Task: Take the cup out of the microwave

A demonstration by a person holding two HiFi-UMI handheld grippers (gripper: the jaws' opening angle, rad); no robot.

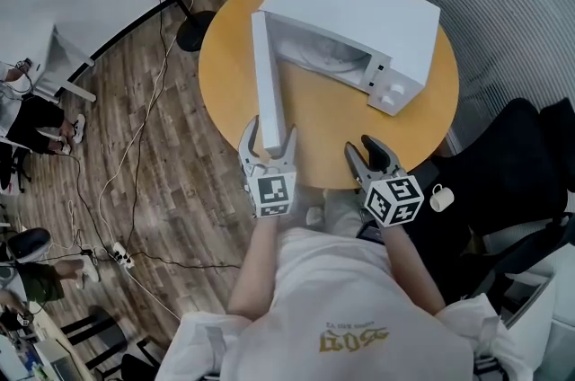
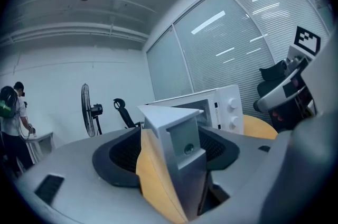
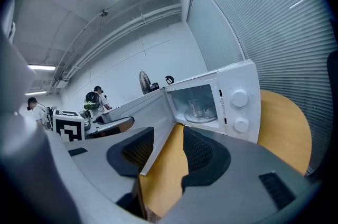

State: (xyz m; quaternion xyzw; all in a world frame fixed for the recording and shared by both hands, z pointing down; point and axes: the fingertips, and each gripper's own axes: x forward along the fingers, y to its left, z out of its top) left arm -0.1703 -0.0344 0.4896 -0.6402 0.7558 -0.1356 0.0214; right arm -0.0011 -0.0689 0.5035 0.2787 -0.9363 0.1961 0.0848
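At the near edge of the round counter (image 1: 332,128), both grippers sit short of the microwave (image 1: 359,6). Its door (image 1: 267,74) is already swung fully out toward the person.

- left gripper (image 1: 272,134): fingers (image 2: 119,159) apart, straddling the free end of the door. Bare counter shows between one pad and the door face, so it reads as not clamped.
- right gripper (image 1: 359,146): fingers (image 3: 203,157) apart with nothing between them, aimed at the open cavity (image 3: 195,104) and well apart from it.
- cup (image 3: 198,108): clear glass, upright on the turntable (image 3: 203,118) inside the cavity, untouched. Whether anything is in it can't be told. Nothing else shows in the cavity.

Step, as a judgement: door opening looks done and the reach-in has not started.

Next move likely falls to the right gripper:
- go forward over the counter and through the door opening
- keep the fingers wide enough to pass either side of the glass
- close on its wall, lift it just clear of the turntable, then back straight out

Risks: the glass wall is slick and the cavity mouth is tight. The open door also stands just left of the entry path.
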